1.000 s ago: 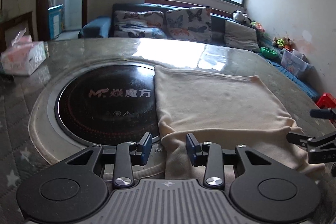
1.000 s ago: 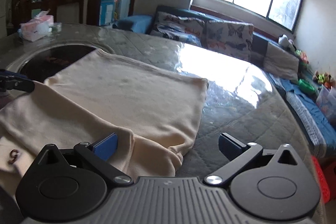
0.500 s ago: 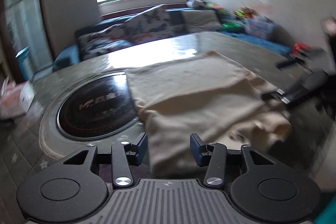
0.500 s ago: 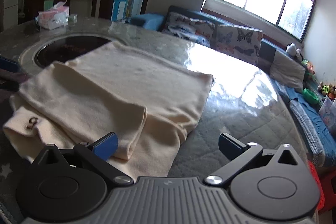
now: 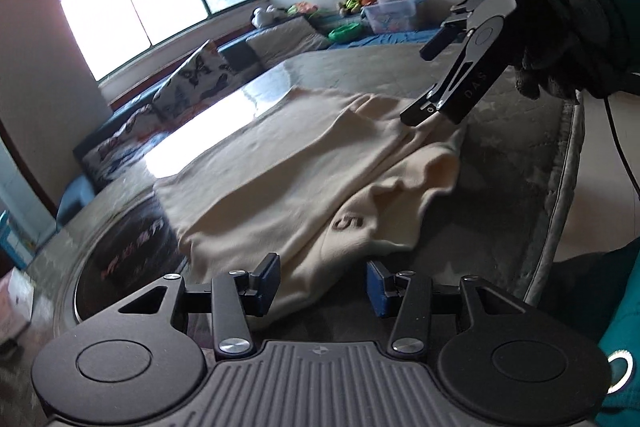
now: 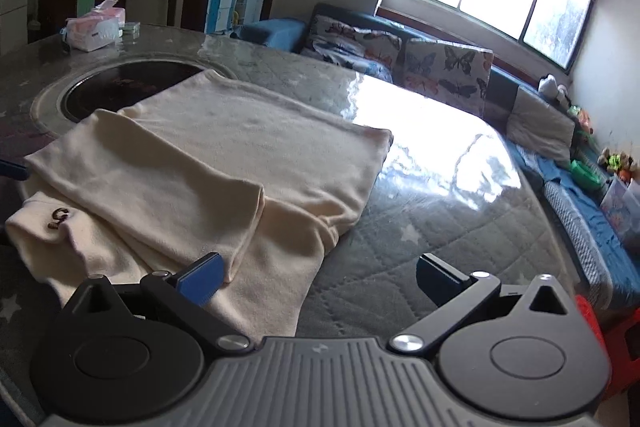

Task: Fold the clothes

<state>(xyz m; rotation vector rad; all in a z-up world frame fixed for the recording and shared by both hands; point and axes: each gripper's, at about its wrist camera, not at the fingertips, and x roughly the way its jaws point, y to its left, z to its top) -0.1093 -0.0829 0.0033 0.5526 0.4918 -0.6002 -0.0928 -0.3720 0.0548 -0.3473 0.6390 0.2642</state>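
Note:
A cream garment (image 5: 280, 179) lies partly folded on the round table, one flap laid over its near part; it also shows in the right wrist view (image 6: 224, 163). A small brown mark (image 6: 59, 217) sits on the lower layer near its left corner. My left gripper (image 5: 323, 285) is open and empty, just short of the garment's near edge. My right gripper (image 6: 316, 277) is wide open and empty above the garment's right front corner. It also shows in the left wrist view (image 5: 424, 83), raised over the garment's far corner.
A dark round hotplate (image 6: 120, 87) is set into the table (image 6: 440, 235) under the garment's left end. A tissue box (image 6: 94, 29) stands at the far left edge. A sofa with butterfly cushions (image 6: 400, 59) runs behind the table. The padded table edge (image 5: 568, 187) is close on the right.
The left gripper has swung round to the garment's near left corner and opened wider. The right gripper has risen and pulled back. The flap now lies folded over the garment.

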